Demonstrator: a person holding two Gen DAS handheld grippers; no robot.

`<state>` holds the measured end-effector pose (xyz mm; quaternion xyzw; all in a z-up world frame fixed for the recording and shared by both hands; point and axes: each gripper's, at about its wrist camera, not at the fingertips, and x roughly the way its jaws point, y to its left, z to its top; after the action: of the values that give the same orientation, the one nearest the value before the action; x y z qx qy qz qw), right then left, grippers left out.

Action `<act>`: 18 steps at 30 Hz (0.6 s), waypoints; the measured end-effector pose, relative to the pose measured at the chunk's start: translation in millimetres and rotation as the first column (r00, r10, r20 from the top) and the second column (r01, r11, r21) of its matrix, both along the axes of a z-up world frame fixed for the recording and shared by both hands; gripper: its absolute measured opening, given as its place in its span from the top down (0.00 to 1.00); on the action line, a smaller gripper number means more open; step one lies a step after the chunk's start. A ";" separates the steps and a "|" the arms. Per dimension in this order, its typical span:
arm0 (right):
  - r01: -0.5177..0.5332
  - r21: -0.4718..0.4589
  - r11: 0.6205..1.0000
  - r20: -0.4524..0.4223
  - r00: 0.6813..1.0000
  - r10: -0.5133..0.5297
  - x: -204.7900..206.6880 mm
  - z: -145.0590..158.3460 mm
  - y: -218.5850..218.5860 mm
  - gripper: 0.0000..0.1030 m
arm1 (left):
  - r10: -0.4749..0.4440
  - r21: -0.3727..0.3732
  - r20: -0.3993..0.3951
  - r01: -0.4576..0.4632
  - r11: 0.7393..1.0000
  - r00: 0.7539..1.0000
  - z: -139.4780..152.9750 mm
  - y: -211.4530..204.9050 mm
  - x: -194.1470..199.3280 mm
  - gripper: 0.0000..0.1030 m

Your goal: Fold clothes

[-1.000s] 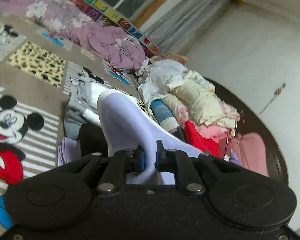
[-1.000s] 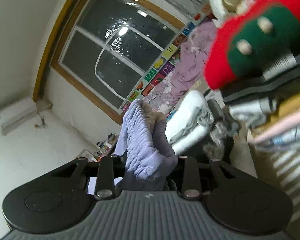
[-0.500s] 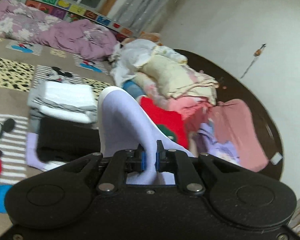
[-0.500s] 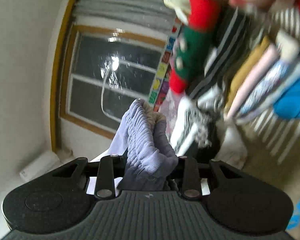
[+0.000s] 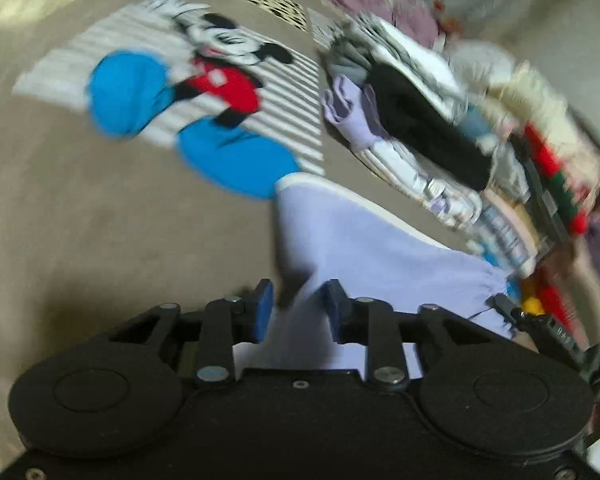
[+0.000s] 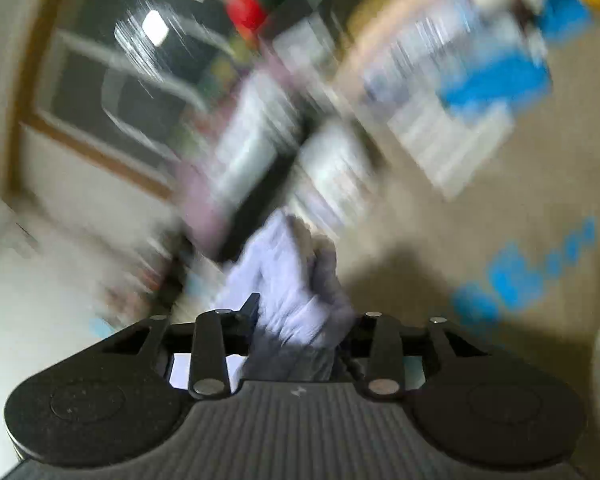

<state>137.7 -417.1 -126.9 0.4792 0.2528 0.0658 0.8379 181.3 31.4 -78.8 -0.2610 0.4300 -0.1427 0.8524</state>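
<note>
A: Left gripper (image 5: 298, 304), condition?

B: Jaws parted. The blue pads (image 5: 263, 307) stand off either side of the lilac garment (image 5: 364, 252), which runs between them without being pinched. The cloth spreads forward from the gripper, white-trimmed edge leading, over the tan bedspread (image 5: 80, 220).

A: Position of the garment relative to the Mickey print (image 5: 216, 80)?

B: Just below and to the right of it in the left view; the leading corner sits beside the print's lower blue patch.

A: Right gripper (image 6: 300, 320)?

B: Clenched on a bunched wad of the same lilac garment (image 6: 292, 280). The wad rises in ribbed folds out of the jaws. That view is heavily smeared; detail beyond the gripper is poor.

A: Anything else near the print?

B: To its right, a stack of folded clothes (image 5: 416, 120) with a black piece in the middle and white layers under it. Further right, a loose pile (image 5: 540, 120) in cream, red and green. In the right view a window (image 6: 112, 76) with a wooden frame shows at upper left, and blue marks on the bedspread (image 6: 520, 272) at right.
</note>
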 end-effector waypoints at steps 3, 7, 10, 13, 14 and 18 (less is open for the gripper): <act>0.014 -0.039 0.999 0.027 1.000 -0.013 -9.2 -8.9 4.9 0.42 | 0.035 -0.123 0.029 -0.031 0.992 0.999 -16.4 17.2 -14.0 0.54; 0.024 -0.111 0.994 0.058 0.998 -0.018 -13.9 -1.2 -4.1 0.34 | 0.043 -0.244 -0.001 -0.042 0.969 0.999 -38.5 15.1 -14.7 0.52; -0.044 -0.049 0.998 0.025 0.999 0.045 -1.8 -13.4 -6.9 0.30 | 0.032 -0.256 0.018 -0.026 0.966 0.999 -40.0 7.5 -9.8 0.52; -0.116 -0.050 0.992 0.009 0.993 0.116 3.0 -19.8 2.9 0.23 | 0.025 -0.291 0.028 -0.016 0.957 0.999 -40.4 7.6 -3.2 0.53; -0.129 -0.068 0.989 0.009 0.991 0.130 5.8 -19.8 5.7 0.23 | 0.026 -0.301 0.030 -0.015 0.954 0.999 -41.7 7.3 -1.8 0.54; -0.173 -0.097 0.980 -0.004 0.985 0.173 16.0 -15.3 12.4 0.23 | 0.011 -0.289 0.043 0.002 0.957 0.999 -48.7 -1.0 6.9 0.70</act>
<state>153.7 -404.7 -142.2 0.4138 0.2947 0.1271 0.8519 188.2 30.4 -127.5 -0.3805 0.3851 -0.2078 0.8147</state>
